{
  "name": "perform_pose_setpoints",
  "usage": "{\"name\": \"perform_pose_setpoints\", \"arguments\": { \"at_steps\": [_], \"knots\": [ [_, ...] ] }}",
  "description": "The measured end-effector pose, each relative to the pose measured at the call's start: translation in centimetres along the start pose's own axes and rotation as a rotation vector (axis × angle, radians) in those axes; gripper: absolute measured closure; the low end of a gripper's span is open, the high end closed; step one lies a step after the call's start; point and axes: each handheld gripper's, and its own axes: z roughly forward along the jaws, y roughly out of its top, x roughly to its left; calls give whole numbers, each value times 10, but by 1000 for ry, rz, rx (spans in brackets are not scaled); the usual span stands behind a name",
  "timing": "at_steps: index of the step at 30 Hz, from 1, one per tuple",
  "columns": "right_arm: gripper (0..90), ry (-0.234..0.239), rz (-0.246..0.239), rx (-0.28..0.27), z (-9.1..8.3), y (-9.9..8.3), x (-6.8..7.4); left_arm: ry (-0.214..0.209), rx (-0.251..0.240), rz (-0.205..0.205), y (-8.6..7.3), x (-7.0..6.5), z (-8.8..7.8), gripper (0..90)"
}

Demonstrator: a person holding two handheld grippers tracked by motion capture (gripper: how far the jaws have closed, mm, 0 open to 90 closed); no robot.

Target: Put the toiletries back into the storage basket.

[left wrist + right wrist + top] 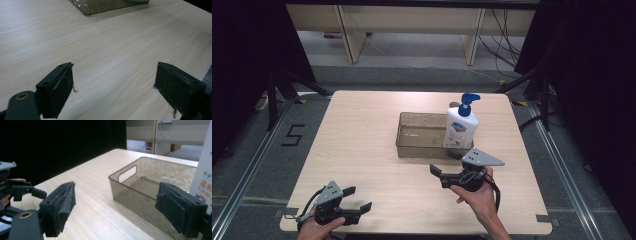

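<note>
While gaping wide, both tongs [446, 162] [359, 199] empty-jawed.

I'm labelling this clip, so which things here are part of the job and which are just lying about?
Part of the job:
- pump bottle, standing in the bin's right end
- clear bin
- right tongs, open, just before the bin
- left tongs, open, near the table's front edge

Lying about:
- cables on the floor behind
- floor number marking
</note>
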Motion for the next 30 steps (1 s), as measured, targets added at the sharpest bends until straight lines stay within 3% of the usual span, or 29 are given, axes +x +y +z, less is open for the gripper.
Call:
{"name": "perform_pose_setpoints", "arguments": {
  "at_steps": [3, 4, 5, 6, 8, 9, 10, 16, 19, 20, 25, 29, 30],
  "knots": [
    [161, 12, 21, 20, 1, -4, 3, -7, -14, -12, 0, -1, 2, 147],
    [161, 11, 1, 14, 2, -4, 2, -9, -11, -12, 0, -1, 2, 147],
    [161, 26, 21, 11, 2, -6, 4, -6, -11, -13, 1, -1, 2, 147],
    [161, 28, 1, 6, 3, -6, 3, 0, -7, -9, 1, -2, 1, 147],
    [161, 26, 14, 19, 2, -8, 5, -3, -20, -12, 1, -2, 1, 147],
    [160, 21, -11, 19, 3, -8, 3, -5, -23, -17, 1, -1, 1, 147],
    [159, 16, -2, 19, 3, -9, 4, -1, -24, -26, 1, -2, 2, 147],
    [159, 26, -12, 19, 1, -11, 3, 8, -5, -14, 1, -2, 1, 147],
    [159, 13, 11, 25, -1, -13, 5, 11, 5, -3, 1, -1, 0, 147],
    [159, 24, 6, 24, -1, -15, 4, -1, -11, -7, 1, -1, 0, 147],
    [159, 2, -15, 46, -4, -21, 6, 7, 0, -3, 1, -2, 0, 147],
    [159, 19, 17, 58, -7, -25, 8, 6, -3, 1, 1, -2, 0, 147],
    [159, 18, -6, 59, -7, -26, 7, -2, -10, 4, 1, -1, 0, 147]
  ]
}}
